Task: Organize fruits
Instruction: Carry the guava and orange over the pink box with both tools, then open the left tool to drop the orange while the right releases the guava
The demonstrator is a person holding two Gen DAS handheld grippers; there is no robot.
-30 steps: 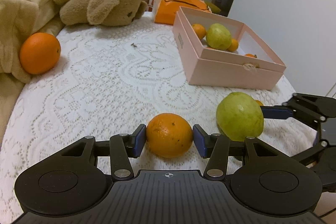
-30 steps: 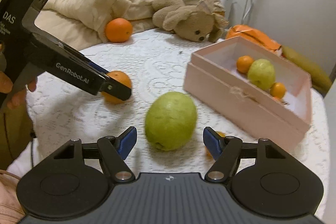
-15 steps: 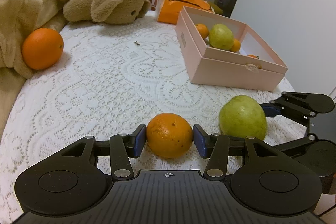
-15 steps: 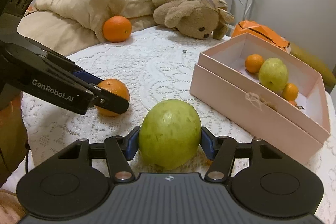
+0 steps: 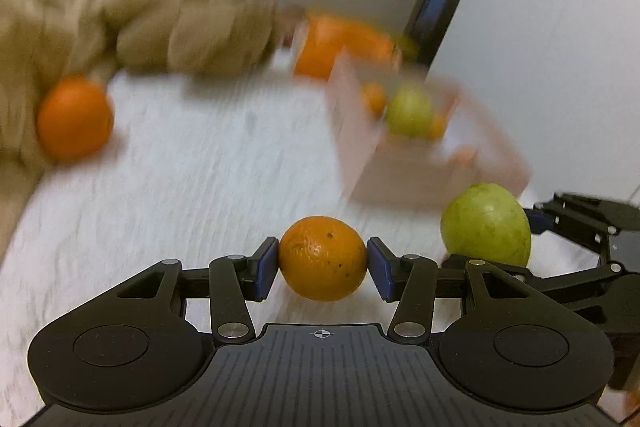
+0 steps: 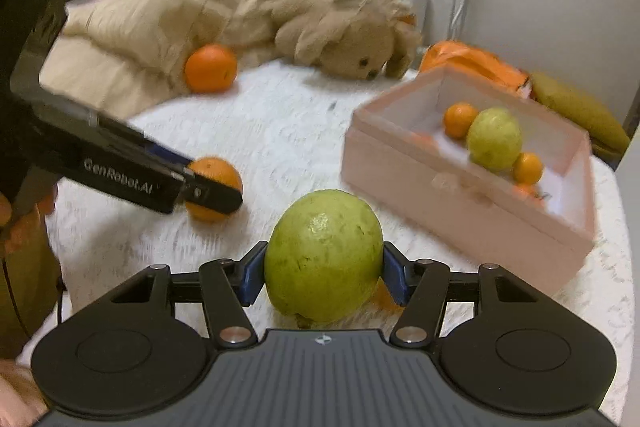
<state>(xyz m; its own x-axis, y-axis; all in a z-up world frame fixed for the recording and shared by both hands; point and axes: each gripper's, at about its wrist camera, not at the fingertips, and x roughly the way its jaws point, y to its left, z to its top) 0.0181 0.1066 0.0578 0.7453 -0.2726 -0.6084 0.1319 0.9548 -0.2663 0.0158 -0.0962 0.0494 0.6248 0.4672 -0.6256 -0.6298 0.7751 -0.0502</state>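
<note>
My left gripper [image 5: 322, 269] has its fingers clamped on an orange [image 5: 322, 269], held over the near edge of the lace-covered bed [image 5: 200, 187]. My right gripper [image 6: 323, 277] grips a guava [image 6: 323, 255] just beside it, short of the pink box [image 6: 460, 203].

White lace cloth [image 6: 288, 131] looks matt and textured. Round orange fruit [image 5: 323, 258] has dimpled, slightly glossy peel. Tan plush bear [image 6: 352, 47] looks fuzzy.
</note>
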